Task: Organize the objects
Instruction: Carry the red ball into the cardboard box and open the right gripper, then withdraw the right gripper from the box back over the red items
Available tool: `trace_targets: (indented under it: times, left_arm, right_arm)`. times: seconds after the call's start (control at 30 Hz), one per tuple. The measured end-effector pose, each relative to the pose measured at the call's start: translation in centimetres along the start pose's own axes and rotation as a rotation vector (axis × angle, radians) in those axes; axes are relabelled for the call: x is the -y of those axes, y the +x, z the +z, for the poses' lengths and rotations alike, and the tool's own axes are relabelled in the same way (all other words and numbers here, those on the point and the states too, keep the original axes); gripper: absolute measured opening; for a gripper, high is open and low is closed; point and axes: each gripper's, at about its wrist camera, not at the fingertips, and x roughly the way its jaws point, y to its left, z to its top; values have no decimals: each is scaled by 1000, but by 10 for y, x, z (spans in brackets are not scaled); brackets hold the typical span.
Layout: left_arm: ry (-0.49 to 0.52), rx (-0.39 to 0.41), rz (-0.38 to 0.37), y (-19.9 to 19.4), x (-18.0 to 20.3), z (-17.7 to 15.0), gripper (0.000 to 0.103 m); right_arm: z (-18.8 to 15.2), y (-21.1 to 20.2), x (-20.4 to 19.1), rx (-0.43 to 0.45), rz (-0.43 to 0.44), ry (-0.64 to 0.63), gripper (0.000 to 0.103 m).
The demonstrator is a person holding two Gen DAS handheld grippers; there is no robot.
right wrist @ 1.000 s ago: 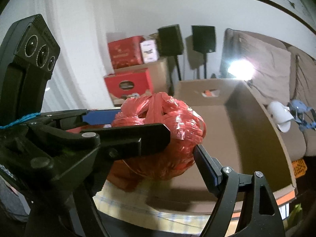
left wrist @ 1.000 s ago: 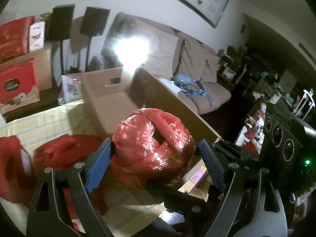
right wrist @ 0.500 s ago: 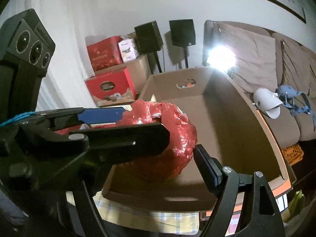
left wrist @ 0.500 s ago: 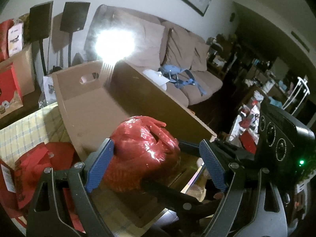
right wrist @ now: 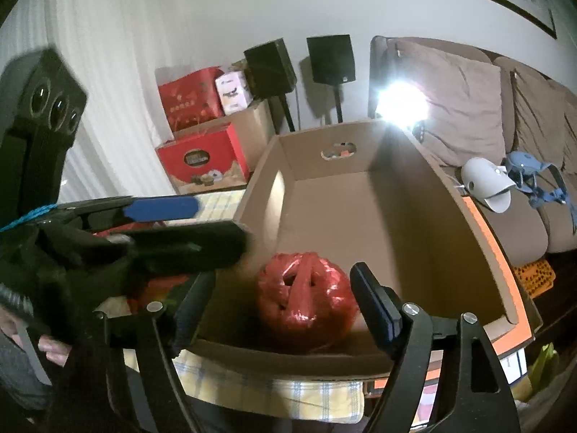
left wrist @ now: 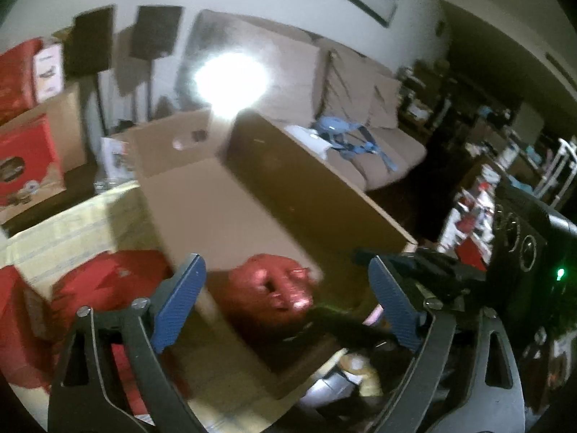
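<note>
The red ball point(right wrist: 306, 303) sits on the floor of the box point(right wrist: 396, 216), near its front wall – this drop looks done. My right gripper point(right wrist: 285, 296) is spread wide around nothing, the ball showing between its fingers. My left gripper point(left wrist: 288, 303) is wide open and empty too. Next I judge I should go for the red things point(left wrist: 104, 281) on the cloth point(left wrist: 72, 223) – left of the box.

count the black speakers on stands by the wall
2, side by side against the white wall between the red gift boxes and the sofa: the left speaker, angled, and the right speaker, nearer the sofa. More could be hidden.
</note>
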Motion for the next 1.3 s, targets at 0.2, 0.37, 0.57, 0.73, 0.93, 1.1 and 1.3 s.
trace_targets:
  times: [0.2,0.37,0.57,0.73,0.93,1.1,1.3]
  left_arm:
    - [-54,55,101,-35,-40,-9,101]
    - [-105,66,177,-60,-76,-30,102]
    - [-157,68,251,-82,-111,-54,102]
    - [-211,64,275,-94,-132,-72,102]
    - [-248,60,298,-101,-145,-89,102]
    - [-271,77,347,-109,-155,-104,102]
    - [-284,105,427,-118,-165,-123,102]
  right_arm:
    - [0,-2,-15,1,-3,-27,83]
    - [1,6,-33,-6,14,-48,83]
    - [1,13,-56,-10,60,-65,83]
    - [0,16,-78,-7,80,-95,84]
    - [-7,22,-106,-9,85,-139,84]
    - [-15,28,-127,-14,93,-168,84]
    - [-29,42,-147,-30,74,-191,84]
